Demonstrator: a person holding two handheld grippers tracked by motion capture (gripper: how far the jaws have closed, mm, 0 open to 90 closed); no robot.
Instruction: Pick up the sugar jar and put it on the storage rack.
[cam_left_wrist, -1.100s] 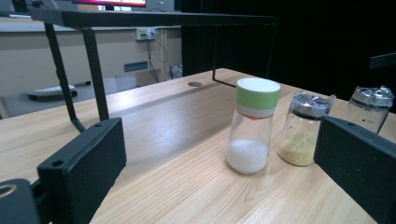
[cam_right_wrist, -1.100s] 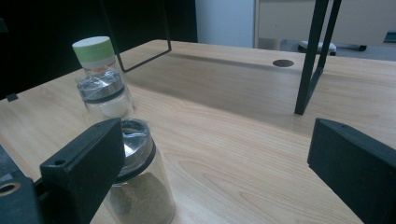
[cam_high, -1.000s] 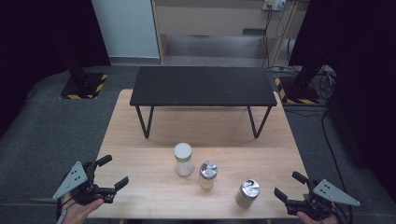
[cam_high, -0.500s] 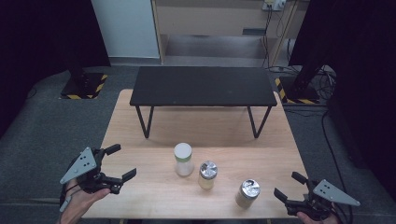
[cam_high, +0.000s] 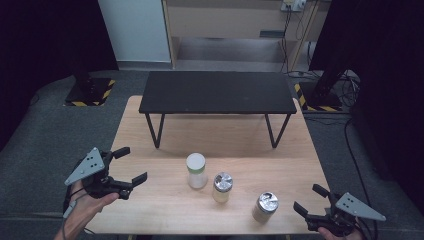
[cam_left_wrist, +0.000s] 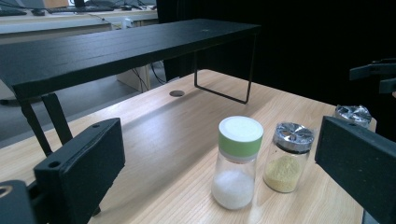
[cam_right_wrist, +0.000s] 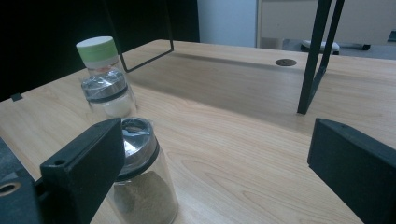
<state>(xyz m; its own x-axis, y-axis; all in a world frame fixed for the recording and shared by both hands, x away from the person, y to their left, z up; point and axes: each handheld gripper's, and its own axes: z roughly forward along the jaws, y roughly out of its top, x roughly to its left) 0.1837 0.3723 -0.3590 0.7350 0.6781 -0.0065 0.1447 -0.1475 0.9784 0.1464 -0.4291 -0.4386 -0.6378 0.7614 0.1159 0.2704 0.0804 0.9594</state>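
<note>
The left gripper (cam_high: 127, 171) has moved forward and inward over the worktop's (cam_high: 150, 210) left edge since a second ago, jaws wide apart and empty. Three jars stand in a diagonal row: a green-lidded jar (cam_high: 196, 170), a yellow spice jar (cam_high: 222, 187) and a brown spice jar (cam_high: 265, 206). The right gripper (cam_high: 311, 199) is unmoved just right of the brown one, jaws apart.

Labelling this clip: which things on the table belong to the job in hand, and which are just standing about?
In hand:
left gripper, open, facing the green-lidded clear jar of white powder
clear silver-capped jar of yellow powder
clear silver-capped jar of brown powder
right gripper, open

Standing about:
black metal-legged shelf
</note>
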